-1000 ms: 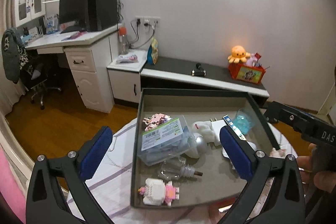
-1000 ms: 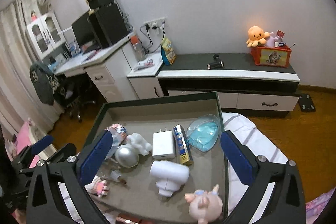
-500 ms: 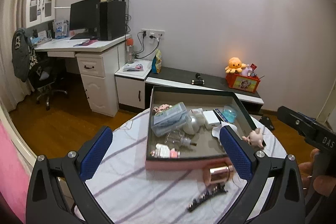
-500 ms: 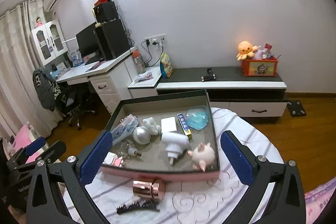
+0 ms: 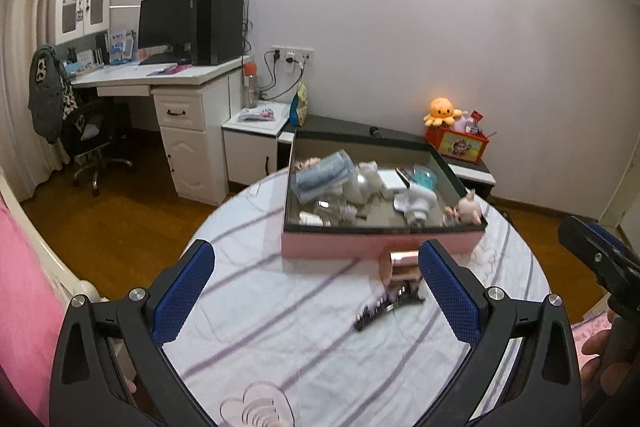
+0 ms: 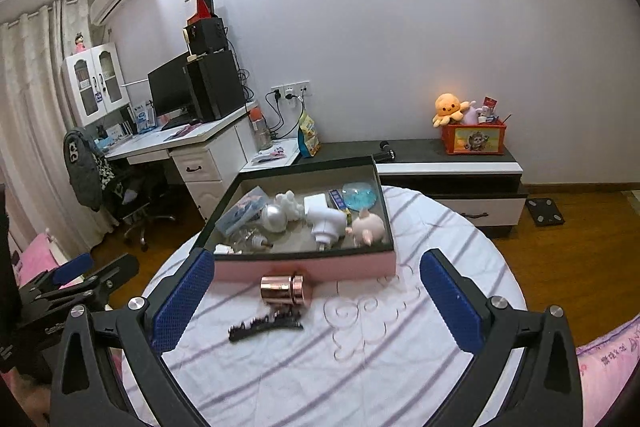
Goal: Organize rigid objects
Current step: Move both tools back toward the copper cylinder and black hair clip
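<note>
A round bench under a striped white cloth carries everything. At its twelve o'clock side sits the largest thing, a shallow pink-sided box with dark walls, already crowded with small hard goods: a white plug-like gadget, a pink pig figure, a silver ball and a packet; it looks to be the collecting place. Two things lie outside it on the cloth, presumably awaiting their turn: a copper-coloured tin on its side, just beside the box's near wall, and, toward six o'clock from it, a black hair clip. The left hand-held gripper and the right hand-held gripper both hang above the cloth with jaws spread wide and nothing between them, held back where either leftover could be reached.
</note>
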Tool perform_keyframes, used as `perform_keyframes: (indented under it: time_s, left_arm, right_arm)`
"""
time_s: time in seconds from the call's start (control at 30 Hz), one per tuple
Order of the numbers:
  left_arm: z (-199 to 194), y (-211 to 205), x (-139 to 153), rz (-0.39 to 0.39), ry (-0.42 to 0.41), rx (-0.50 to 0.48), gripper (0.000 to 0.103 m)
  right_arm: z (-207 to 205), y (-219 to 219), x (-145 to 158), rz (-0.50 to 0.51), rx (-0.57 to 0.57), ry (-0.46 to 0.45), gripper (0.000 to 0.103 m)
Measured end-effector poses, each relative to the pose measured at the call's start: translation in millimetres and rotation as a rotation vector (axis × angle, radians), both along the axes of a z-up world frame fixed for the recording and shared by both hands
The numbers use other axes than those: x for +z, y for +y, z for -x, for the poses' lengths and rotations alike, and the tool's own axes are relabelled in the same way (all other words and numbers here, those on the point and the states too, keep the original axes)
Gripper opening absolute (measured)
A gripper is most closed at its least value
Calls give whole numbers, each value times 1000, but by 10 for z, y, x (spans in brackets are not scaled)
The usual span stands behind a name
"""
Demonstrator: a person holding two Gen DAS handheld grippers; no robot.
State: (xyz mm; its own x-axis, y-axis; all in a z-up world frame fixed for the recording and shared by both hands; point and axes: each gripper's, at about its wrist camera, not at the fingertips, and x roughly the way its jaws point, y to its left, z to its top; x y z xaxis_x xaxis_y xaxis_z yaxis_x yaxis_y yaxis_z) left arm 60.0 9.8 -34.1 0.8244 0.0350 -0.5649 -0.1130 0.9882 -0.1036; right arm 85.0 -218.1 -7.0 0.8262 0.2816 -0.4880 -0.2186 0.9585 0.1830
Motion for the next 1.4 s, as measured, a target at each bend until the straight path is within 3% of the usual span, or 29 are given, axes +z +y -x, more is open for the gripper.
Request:
perform_keyframes:
  time_s: [0.47, 0.8, 1.07, 1.4]
  left_arm:
    - [388, -232, -354, -7, 60, -31, 103]
    - [389, -248, -378, -14, 65, -32, 103]
    - [287, -240, -477, -19, 94, -39, 103]
    - [-93, -305, -831, -42, 185, -77, 103]
  right_arm:
    - [321, -125, -267, 10, -25, 42, 103]
    - [309, -71, -285, 23, -11, 52, 103]
    - [178, 22, -389, 48, 9, 94, 103]
    - [-300, 210, -736, 67, 61, 206, 103]
